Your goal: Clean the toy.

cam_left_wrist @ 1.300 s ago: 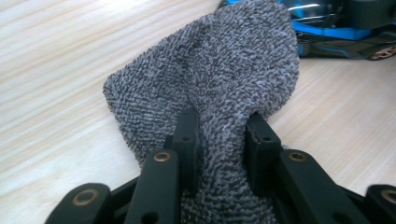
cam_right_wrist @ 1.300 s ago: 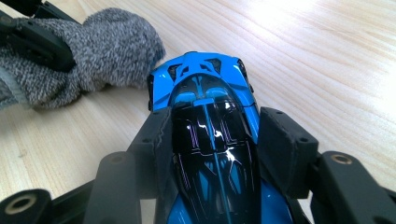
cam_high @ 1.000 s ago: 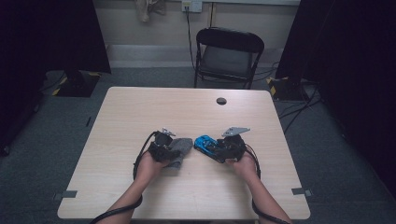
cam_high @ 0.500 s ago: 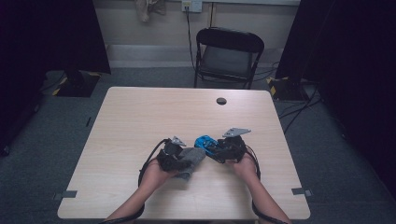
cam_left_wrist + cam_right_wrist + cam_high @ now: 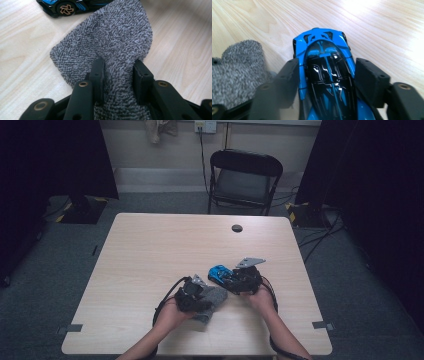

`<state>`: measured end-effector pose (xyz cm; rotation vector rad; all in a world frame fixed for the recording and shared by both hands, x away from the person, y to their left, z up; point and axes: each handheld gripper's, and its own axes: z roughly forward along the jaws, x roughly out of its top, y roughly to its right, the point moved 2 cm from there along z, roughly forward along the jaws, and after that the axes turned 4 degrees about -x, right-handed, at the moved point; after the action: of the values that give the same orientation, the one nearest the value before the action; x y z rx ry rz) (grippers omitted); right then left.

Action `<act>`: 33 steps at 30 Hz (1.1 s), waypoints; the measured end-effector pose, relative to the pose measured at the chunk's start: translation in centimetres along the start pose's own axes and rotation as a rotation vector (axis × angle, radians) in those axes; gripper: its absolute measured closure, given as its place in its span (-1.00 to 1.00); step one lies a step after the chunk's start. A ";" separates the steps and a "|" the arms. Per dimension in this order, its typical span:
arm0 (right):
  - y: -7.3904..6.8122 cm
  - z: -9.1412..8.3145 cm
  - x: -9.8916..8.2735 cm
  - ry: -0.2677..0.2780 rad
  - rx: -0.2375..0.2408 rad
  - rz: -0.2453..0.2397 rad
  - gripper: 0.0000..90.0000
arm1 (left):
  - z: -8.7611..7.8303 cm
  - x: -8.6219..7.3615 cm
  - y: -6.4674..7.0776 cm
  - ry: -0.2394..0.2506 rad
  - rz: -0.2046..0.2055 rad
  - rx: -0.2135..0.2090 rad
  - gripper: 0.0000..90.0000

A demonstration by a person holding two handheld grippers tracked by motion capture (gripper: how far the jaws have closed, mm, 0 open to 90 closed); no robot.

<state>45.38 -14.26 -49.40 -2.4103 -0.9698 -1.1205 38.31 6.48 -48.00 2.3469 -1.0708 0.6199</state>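
- One grey cloth (image 5: 110,40), looped terry weave, soft and rumpled, one rounded corner pointing at the toy car; lying on the desk (image 5: 150,245) near the front edge.
- Left hand-held gripper (image 5: 119,71): two black hard jaws clenched on a bunched ridge of the cloth; jaws just easing apart slightly, cloth between them and pressed by both pads.
- One toy car (image 5: 327,70), glossy blue and black, smooth low streamlined body, bronze spoked wheel seen in the left gripper view; standing on the desk just beside the cloth.
- Right hand-held gripper (image 5: 329,75): two black jaws flanking the car's sides, just opening; left jaw blurred, gap visible at the right jaw, so released.
- Desk: pale wood-grain laminate, rectangular, matte; one round dark cap (image 5: 237,228) near the far edge.
- One black folding chair (image 5: 244,179) beyond the desk.
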 end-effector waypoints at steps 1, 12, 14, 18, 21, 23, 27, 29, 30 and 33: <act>-0.1 0.0 0.0 -0.002 -0.002 -0.001 -0.23 | 0.0 0.0 0.0 0.001 0.000 -0.003 0.46; -0.2 -0.1 0.2 -0.022 0.022 0.000 -0.42 | -0.5 -0.1 0.3 0.037 0.009 -0.053 -0.05; -0.3 -0.2 0.2 -0.027 0.018 -0.017 -0.45 | -0.8 -0.1 0.3 0.040 0.012 -0.051 -0.09; -0.1 -0.8 0.3 -0.014 0.038 -0.002 -0.47 | -1.3 -0.1 0.1 0.061 0.023 -0.045 -0.14; -0.3 -1.4 0.6 -0.006 0.054 -0.010 -0.48 | -1.8 -0.1 -0.1 0.054 0.020 -0.031 -0.15; -0.6 -1.9 0.8 0.005 0.074 -0.016 -0.48 | -2.1 -0.3 -0.1 0.055 0.020 -0.027 -0.15; -1.7 -2.8 1.2 0.026 0.113 -0.044 -0.48 | -2.8 -1.0 0.0 0.057 0.014 -0.008 -0.15; -2.3 -3.0 1.4 0.027 0.124 -0.065 -0.47 | -3.2 -1.4 0.1 0.057 0.008 -0.002 -0.15; -2.6 -3.1 1.4 0.023 0.138 -0.070 -0.47 | -3.4 -1.6 0.2 0.059 0.004 -0.004 -0.15; -3.6 -3.2 1.5 0.029 0.171 -0.089 -0.47 | -3.9 -2.3 0.6 0.058 0.003 -0.001 -0.15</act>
<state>41.88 -12.68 -46.22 -2.2301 -1.1247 -1.0526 35.68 9.77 -46.12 2.3125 -1.0496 0.6836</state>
